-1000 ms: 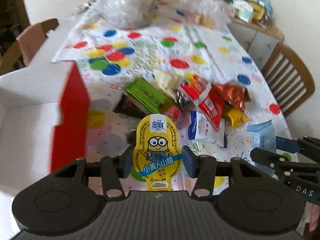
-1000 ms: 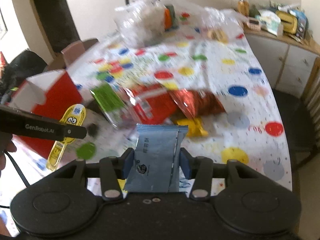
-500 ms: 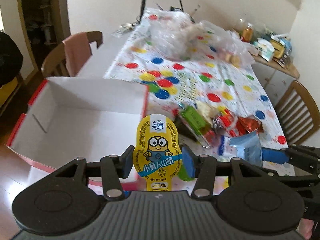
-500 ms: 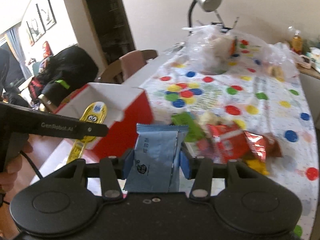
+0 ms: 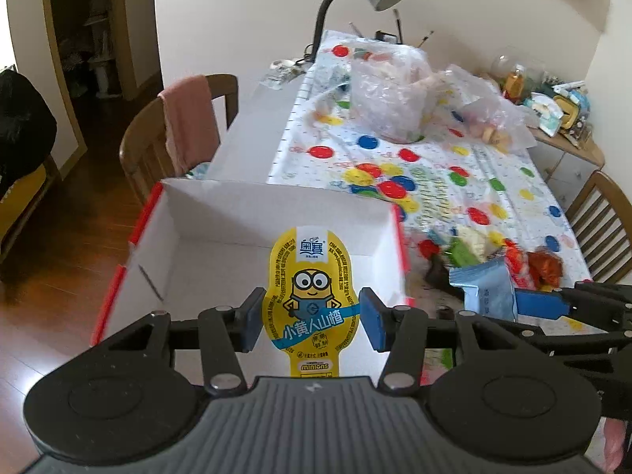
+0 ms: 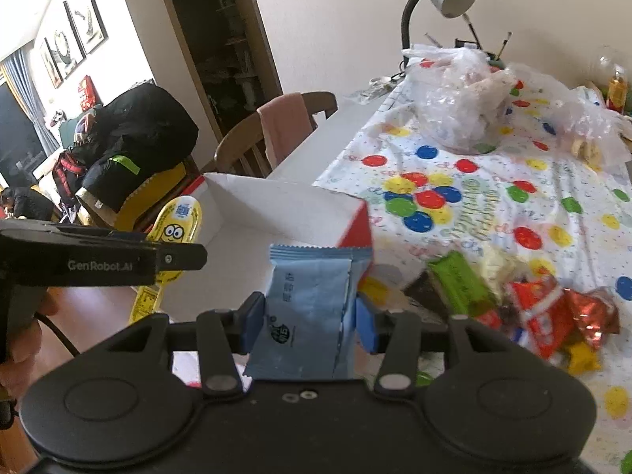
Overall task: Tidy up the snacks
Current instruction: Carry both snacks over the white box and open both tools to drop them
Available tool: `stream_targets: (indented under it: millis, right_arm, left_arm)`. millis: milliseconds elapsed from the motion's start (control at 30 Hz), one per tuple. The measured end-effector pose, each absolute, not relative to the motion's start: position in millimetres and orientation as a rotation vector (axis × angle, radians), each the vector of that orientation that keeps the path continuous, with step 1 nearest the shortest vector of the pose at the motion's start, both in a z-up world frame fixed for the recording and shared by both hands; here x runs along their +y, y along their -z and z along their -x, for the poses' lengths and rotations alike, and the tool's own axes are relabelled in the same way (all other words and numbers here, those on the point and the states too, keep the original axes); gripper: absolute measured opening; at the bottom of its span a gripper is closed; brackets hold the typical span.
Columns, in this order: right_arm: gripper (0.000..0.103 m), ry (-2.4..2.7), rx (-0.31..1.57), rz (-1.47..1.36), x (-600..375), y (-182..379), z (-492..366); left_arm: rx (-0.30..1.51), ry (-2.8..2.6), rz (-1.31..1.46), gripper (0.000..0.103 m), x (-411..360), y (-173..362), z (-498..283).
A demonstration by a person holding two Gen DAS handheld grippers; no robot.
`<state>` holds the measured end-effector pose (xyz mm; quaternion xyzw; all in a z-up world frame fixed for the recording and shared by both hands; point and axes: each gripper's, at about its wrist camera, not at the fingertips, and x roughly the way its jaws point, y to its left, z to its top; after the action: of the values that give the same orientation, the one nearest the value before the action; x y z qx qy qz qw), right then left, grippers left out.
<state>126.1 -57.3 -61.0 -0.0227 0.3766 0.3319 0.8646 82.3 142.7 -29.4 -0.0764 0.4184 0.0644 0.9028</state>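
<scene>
Jaws of the left gripper (image 5: 311,318) are pinching a yellow snack pack (image 5: 311,296) upright between the blue pads; jaws of the right gripper (image 6: 309,318) are pinching a blue packet (image 6: 308,312) in the same way. Over the last second both grippers are travelling away from the snack pile (image 6: 529,304) on the spotted tablecloth (image 6: 493,197) toward the red-and-white box (image 5: 245,233), which is now filling the middle of the left view where only its side was showing before. This suggests both snacks are about to be dropped in. The box interior, as far as the frames are showing it, is holding nothing. A clear plastic bag (image 5: 389,94) farther up the table is holding items too blurred to identify
</scene>
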Motion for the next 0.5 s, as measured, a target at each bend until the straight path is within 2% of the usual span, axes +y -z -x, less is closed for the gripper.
stream_targets:
  millis: [500]
  right_arm:
    - [0.047,-0.620,0.868,0.104,46,98,-149]
  left_arm:
    - [0.949,-0.122,0.088,0.050,227,70,-119]
